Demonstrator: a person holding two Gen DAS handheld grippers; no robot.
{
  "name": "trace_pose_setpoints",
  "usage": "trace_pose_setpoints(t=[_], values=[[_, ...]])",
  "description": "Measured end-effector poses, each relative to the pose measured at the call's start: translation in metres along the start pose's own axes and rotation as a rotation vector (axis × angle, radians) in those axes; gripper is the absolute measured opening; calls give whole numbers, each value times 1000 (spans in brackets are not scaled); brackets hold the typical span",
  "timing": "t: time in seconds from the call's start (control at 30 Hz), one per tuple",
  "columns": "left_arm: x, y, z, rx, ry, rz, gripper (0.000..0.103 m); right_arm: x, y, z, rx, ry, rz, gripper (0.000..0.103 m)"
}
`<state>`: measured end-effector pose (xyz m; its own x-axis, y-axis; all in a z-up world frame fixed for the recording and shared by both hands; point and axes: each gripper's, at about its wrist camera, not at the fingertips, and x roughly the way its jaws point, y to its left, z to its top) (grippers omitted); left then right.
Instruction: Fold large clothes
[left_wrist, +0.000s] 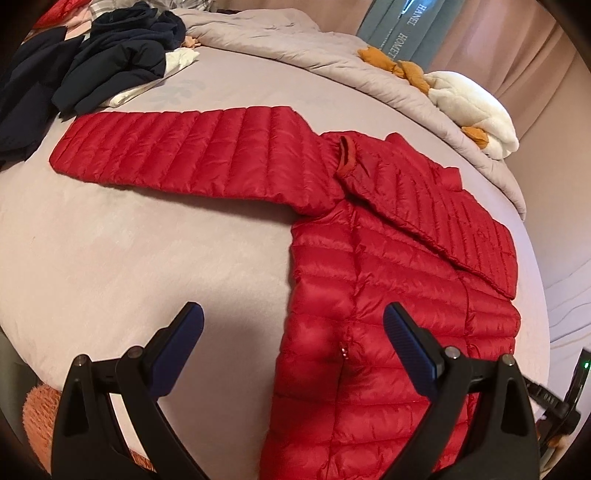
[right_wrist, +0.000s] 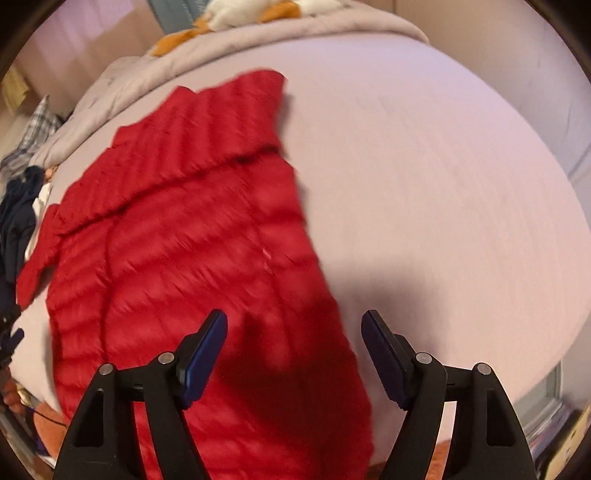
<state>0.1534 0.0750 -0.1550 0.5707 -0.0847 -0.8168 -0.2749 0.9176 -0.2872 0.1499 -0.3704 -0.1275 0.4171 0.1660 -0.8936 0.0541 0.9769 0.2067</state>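
Note:
A red quilted puffer jacket (left_wrist: 388, 295) lies flat on the bed (left_wrist: 147, 229). One sleeve (left_wrist: 184, 151) stretches out to the left; the other sleeve (left_wrist: 443, 206) is folded across the chest. My left gripper (left_wrist: 293, 325) hovers open above the jacket's lower left edge, near the zip pull, with nothing between its blue pads. In the right wrist view the jacket (right_wrist: 192, 258) is blurred by motion. My right gripper (right_wrist: 294, 328) stands open above the jacket's lower right edge, holding nothing.
Dark navy clothes (left_wrist: 110, 55) and a white garment are piled at the bed's far left. A bunched grey duvet (left_wrist: 295, 40) and a white and orange plush toy (left_wrist: 469, 107) lie along the far side. An orange fluffy rug (left_wrist: 37, 417) shows below the bed's near edge.

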Motion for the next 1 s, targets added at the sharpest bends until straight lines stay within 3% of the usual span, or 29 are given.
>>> trace_pose_setpoints(t=[0.07, 0.2, 0.33, 0.47, 0.63, 0.8, 0.93, 1.0], values=[[1, 1, 0, -2, 0, 9, 98, 9, -5, -5, 24, 23, 25, 73], [-2, 4, 3, -8, -9, 25, 98, 24, -4, -10, 11, 54, 30, 54], [-5, 10, 7, -22, -24, 38, 98, 26, 2, -12, -5, 32, 42, 18], [-6, 21, 15, -52, -39, 55, 98, 27, 14, -19, -38, 25, 29, 12], [-9, 42, 32, -102, -79, 95, 98, 32, 22, -28, -23, 52, 76, 11], [-14, 73, 51, -200, -128, 127, 98, 27, 33, -27, -14, 20, 41, 15], [-19, 111, 68, -309, -174, 146, 98, 16, 41, -16, 10, -13, 43, 54], [-22, 129, 74, -357, -197, 164, 98, 4, 52, -9, 4, -52, 57, 59]])
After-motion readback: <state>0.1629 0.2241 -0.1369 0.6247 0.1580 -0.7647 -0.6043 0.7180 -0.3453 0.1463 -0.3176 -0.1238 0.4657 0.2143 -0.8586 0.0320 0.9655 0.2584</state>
